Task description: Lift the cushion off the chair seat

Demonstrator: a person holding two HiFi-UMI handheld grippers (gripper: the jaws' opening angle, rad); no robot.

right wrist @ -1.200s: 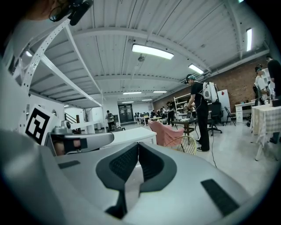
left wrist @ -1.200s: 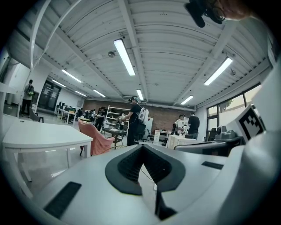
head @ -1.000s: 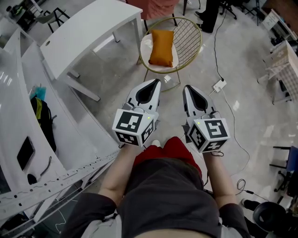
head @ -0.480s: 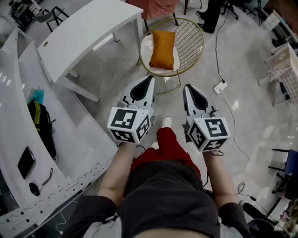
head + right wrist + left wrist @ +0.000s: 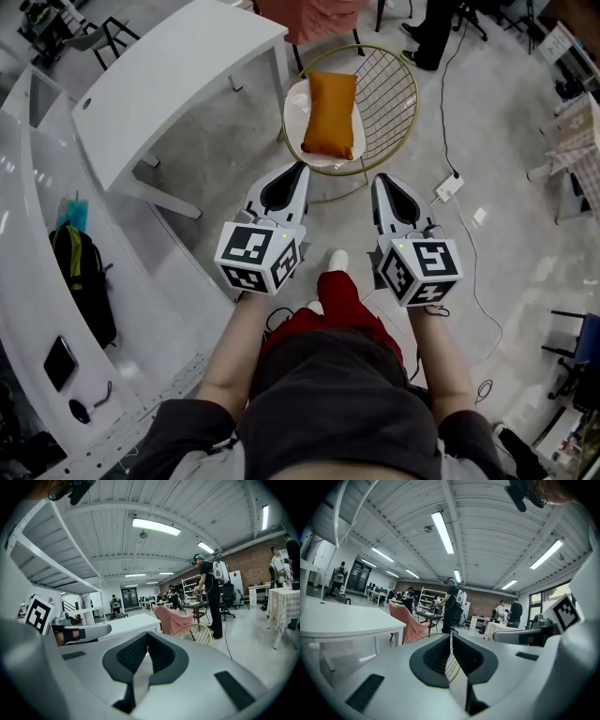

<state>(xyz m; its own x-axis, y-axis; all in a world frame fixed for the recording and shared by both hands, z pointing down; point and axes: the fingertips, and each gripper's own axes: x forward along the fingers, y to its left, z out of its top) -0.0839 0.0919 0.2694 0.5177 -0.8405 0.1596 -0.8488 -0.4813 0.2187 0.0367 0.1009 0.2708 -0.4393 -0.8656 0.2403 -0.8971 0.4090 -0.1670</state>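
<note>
Facing the cushion (image 5: 331,113), left claw (image 5: 297,170) and right claw (image 5: 382,180) are shut.

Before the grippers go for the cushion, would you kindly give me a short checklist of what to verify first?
1. Cushion lies on the chair seat with nothing on top: ok.
2. Jaws open for a grasp: not ok; left gripper and right gripper are both shut and empty.
3. Grippers at the cushion: not ok; both are short of the chair.
4. Floor ahead free of obstacles: ok; the power strip lies off to the right.
5. Cushion loose, not tied down: cannot tell.
</note>
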